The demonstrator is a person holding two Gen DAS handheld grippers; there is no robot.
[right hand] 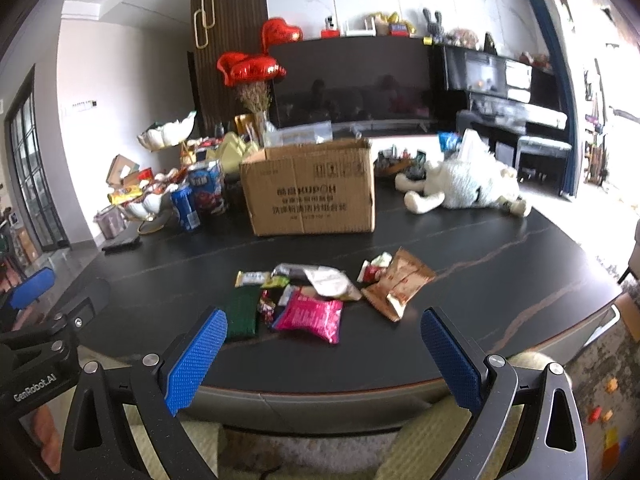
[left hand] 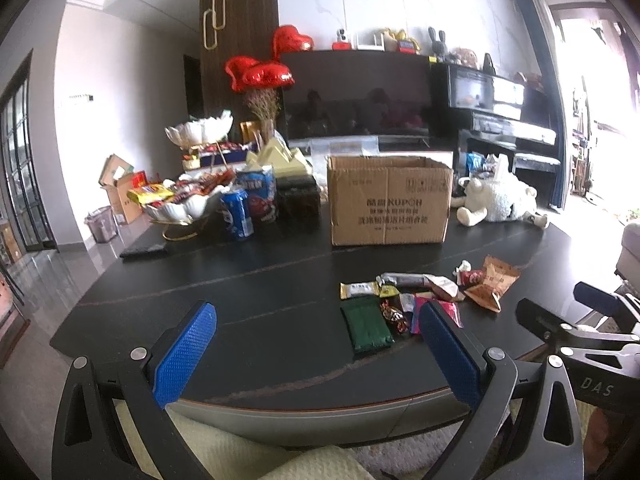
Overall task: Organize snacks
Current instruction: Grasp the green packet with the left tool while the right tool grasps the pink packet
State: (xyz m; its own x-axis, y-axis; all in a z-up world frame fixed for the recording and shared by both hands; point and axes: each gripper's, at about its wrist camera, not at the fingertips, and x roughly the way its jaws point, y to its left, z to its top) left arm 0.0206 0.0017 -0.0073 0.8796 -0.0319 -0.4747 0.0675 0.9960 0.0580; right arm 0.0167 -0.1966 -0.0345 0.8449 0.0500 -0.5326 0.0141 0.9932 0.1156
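Note:
Several loose snack packets lie on the dark table: a green packet, a pink packet, a brown bag, a silver-white wrapper and small candies. An open cardboard box stands behind them. My left gripper is open and empty, hovering at the table's near edge, left of the packets. My right gripper is open and empty, just in front of the pink packet. The right gripper also shows at the right edge of the left wrist view.
White bowls of snacks, a blue can and an M&M's canister stand at the table's back left. A white plush toy lies at back right. A dark flat object lies near the left edge. TV and piano stand behind.

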